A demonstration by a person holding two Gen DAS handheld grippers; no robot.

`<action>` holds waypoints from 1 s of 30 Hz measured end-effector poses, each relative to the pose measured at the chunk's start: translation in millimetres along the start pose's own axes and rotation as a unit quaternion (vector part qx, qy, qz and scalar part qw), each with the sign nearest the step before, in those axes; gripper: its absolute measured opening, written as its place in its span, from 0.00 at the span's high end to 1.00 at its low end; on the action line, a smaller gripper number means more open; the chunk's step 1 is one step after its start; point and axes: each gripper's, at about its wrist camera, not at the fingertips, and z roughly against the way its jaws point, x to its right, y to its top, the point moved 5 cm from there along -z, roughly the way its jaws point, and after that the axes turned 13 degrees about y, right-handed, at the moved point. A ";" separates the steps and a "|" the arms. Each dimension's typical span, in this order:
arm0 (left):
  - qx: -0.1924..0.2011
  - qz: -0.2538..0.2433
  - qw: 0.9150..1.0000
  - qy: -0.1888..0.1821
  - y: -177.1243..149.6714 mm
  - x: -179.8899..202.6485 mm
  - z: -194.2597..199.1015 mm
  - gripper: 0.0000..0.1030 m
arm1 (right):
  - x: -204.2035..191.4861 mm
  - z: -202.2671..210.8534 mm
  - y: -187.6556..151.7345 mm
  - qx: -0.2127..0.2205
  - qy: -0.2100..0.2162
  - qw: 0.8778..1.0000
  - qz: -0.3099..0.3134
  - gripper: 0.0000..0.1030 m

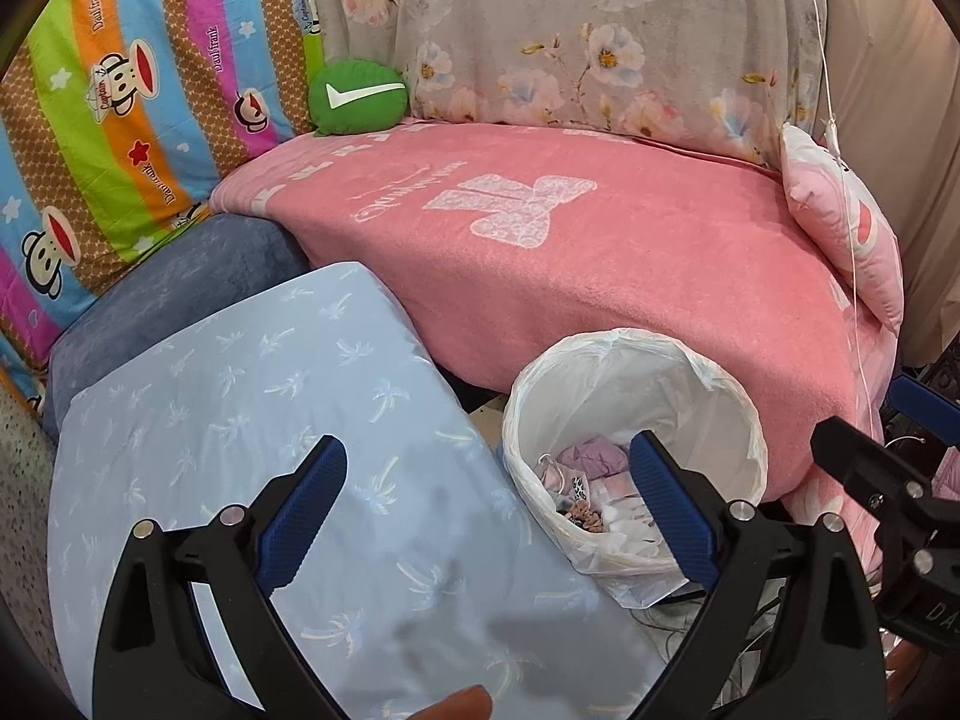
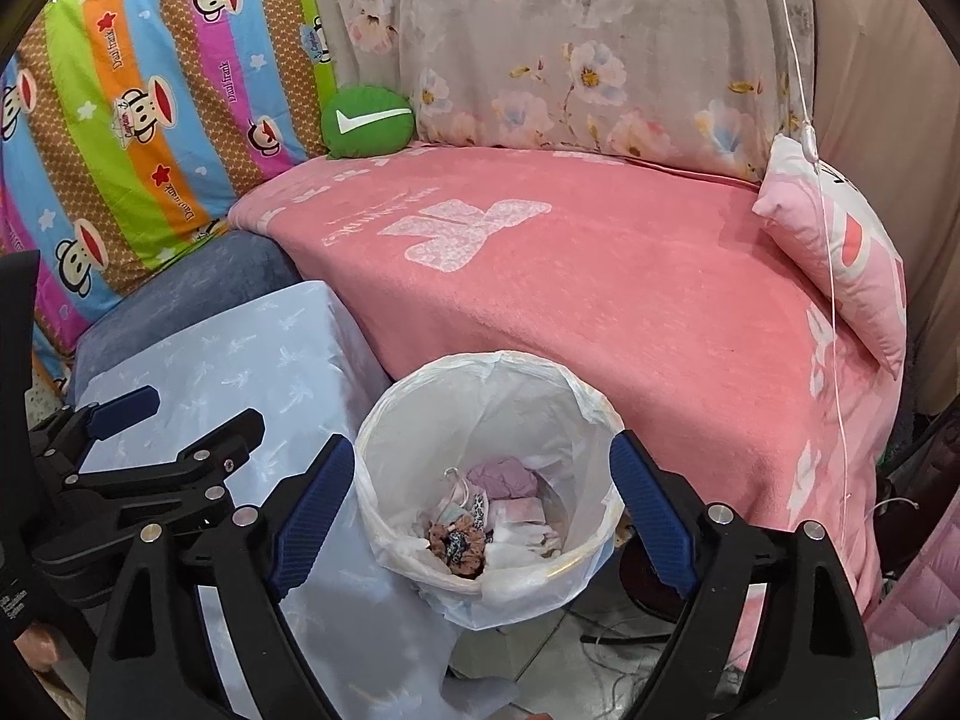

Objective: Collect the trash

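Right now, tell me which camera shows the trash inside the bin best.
The right wrist view: it looks straight down into the bin, showing the trash unobstructed between open jaws. In the left wrist view, the bin sits off-centre and a finger covers part of the trash.

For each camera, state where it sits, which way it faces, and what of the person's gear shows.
Left wrist: on the left gripper, angled down over the pale blue palm-print cushion; open jaws, a fingertip, the right gripper at right.
Right wrist: on the right gripper, angled down over the white-lined round trash bin; open jaws, left gripper at left.
Shared: bin, cushion, pink blanket.
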 end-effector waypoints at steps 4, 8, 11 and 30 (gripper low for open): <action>-0.001 0.001 1.000 0.002 -2.3 -0.1 0.3 0.11 | -1.5 -1.1 -6.2 -0.010 -0.004 1.000 0.006 0.17; -0.010 0.007 1.000 -0.001 -4.6 -0.2 -1.5 0.10 | -3.3 -2.5 -11.0 -0.015 -0.010 1.000 0.013 0.16; -0.015 0.010 1.000 -0.001 -5.7 0.2 -3.3 0.10 | -4.5 -4.2 -13.5 -0.017 -0.013 1.000 0.014 0.14; -0.027 0.013 1.000 0.007 -10.9 4.4 -6.5 0.10 | -2.8 -9.1 -21.9 -0.030 -0.015 0.999 0.010 0.06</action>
